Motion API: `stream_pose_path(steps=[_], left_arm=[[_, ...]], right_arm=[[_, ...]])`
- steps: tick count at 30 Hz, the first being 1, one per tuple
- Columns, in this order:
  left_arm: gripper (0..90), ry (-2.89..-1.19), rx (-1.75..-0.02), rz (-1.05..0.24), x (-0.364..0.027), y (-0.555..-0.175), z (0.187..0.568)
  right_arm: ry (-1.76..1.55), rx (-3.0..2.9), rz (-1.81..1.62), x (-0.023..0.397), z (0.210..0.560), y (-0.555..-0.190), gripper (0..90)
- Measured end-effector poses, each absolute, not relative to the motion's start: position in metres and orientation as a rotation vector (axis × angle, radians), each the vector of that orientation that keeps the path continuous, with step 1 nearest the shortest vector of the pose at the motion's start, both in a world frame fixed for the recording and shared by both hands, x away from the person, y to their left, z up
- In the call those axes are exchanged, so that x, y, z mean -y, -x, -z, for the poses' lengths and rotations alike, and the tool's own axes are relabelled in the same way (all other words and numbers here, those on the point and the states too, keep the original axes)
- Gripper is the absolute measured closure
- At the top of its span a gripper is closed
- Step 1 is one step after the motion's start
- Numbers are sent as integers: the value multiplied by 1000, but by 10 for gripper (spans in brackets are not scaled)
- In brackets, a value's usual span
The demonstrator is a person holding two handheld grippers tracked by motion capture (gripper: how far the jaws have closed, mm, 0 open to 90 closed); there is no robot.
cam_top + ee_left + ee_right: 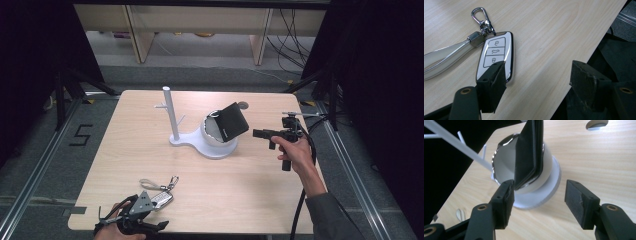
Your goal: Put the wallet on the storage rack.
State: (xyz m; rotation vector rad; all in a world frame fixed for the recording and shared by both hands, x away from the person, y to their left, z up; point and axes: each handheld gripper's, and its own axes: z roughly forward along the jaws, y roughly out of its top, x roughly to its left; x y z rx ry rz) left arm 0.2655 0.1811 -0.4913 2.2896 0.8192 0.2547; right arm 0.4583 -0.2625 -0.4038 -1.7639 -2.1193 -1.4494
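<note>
Work in hand: a black folded leather wallet (231,121) stands on edge in the white round bowl (216,134) of a white stand with a thin upright post (168,114), near the middle of the pale wooden table (250,190).
Right hand-held gripper (257,133): released, nothing between the jaws; in the right gripper view the pads stand apart just short of the bowl.
Key relation: the wallet lies straight ahead of this hand-held gripper, just beyond its tips. It leans up and away from the bowl, its thin folded edge toward the jaws, long axis running upward.
Nearer hand: the right, close beside the bowl; the left rests well apart at the table's near edge.
Left hand-held gripper (152,225): released, jaws wide, one pad just above the lower end of a white and chrome car key fob (496,53) with a grey strap loop (446,56) and silver clip (480,15).
Judgement: any grasp of the wallet would fall to the right hand, across the wallet's thickness.
</note>
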Motion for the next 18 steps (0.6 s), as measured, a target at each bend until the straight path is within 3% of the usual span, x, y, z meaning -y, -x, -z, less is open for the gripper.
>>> stream_pose_path(steps=[18], left_arm=[[282, -2275, -829, -264, -184, -267, 490]], right_arm=[[1654, 2202, 1474, 268, 436, -423, 400]])
